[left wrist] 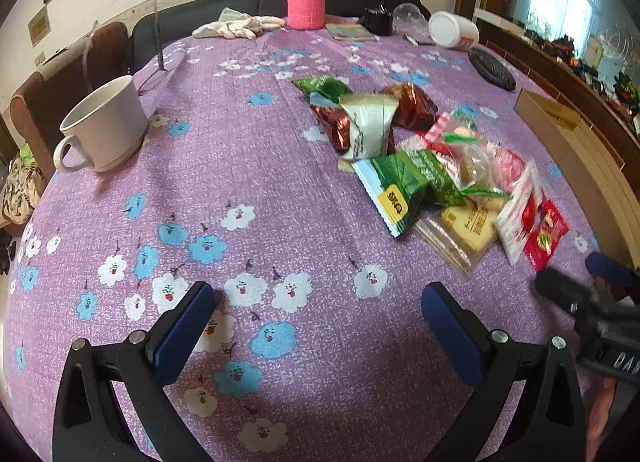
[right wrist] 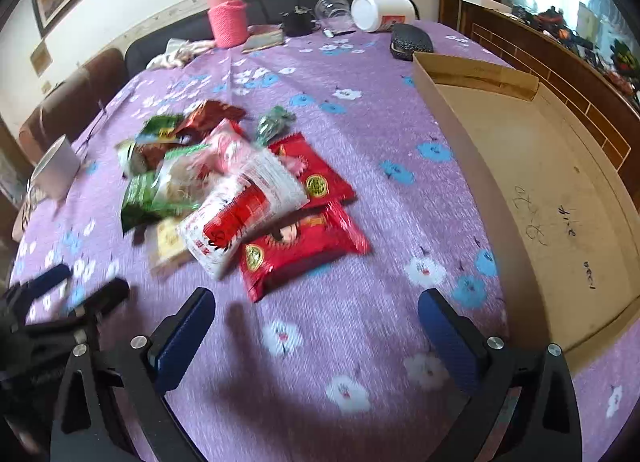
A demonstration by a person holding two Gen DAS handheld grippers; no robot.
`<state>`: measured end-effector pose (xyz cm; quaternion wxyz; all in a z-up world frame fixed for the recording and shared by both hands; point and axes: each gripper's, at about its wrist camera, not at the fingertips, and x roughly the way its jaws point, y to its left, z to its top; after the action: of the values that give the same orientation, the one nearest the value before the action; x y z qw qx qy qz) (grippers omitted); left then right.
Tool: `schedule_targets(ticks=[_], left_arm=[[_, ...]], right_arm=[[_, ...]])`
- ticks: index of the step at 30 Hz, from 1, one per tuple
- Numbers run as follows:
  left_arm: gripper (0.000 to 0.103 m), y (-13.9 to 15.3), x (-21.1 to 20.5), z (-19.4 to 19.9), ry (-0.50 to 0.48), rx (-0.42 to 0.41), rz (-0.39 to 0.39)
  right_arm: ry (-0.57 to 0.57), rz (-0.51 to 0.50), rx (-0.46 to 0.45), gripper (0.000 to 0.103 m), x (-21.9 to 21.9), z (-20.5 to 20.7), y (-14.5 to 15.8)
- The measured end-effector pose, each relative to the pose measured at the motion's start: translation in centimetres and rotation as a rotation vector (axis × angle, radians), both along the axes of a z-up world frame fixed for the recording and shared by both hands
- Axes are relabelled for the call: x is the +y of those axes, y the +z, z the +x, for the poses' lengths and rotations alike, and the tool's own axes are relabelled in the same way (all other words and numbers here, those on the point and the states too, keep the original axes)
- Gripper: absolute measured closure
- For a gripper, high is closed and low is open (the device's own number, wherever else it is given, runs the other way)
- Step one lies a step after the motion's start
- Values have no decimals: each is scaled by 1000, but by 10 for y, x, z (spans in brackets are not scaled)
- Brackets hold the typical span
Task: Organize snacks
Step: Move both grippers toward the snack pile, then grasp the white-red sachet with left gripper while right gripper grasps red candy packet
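Note:
A heap of snack packets (left wrist: pixel 420 166) lies on the purple flowered tablecloth (left wrist: pixel 248 166): green, red, brown-foil and clear wrappers. It also shows in the right wrist view (right wrist: pixel 240 190), with two red packets (right wrist: pixel 304 238) nearest. A shallow cardboard box (right wrist: pixel 532 166) lies to the right of the heap, with nothing in it; its edge shows in the left wrist view (left wrist: pixel 576 150). My left gripper (left wrist: pixel 318 302) is open and empty, above the cloth, short of the heap. My right gripper (right wrist: pixel 316 306) is open and empty, just short of the red packets.
A white mug (left wrist: pixel 102 128) stands at the left. At the far end are a pink knitted jar (left wrist: pixel 306 2), a cloth (left wrist: pixel 236 28), a booklet (left wrist: pixel 350 32), a tipped white container (left wrist: pixel 454 30) and a dark case (left wrist: pixel 492 70). A wooden sideboard (right wrist: pixel 568 58) runs along the right.

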<state>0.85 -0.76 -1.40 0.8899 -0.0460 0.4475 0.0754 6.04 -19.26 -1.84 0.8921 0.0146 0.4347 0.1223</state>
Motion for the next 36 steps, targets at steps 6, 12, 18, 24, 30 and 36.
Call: schedule_targets(ticks=[6, 12, 18, 24, 30, 36], left_arm=[[0, 14, 1, -11, -4, -97, -2], [0, 26, 6, -20, 12, -175, -23], [36, 27, 7, -18, -1, -171, -47], [38, 24, 10, -18, -11, -147, -87], [38, 23, 5, -18, -26, -140, -74], [38, 22, 5, -18, -23, -133, -82]], right_arm=[[117, 15, -12, 10, -7, -25, 20], [189, 20, -46, 36, -21, -42, 33], [195, 92, 14, 40, -34, -28, 36], [162, 181, 102, 45, -31, -1, 36], [132, 170, 107, 58, -15, 34, 36], [110, 117, 105, 67, 2, 74, 24]])
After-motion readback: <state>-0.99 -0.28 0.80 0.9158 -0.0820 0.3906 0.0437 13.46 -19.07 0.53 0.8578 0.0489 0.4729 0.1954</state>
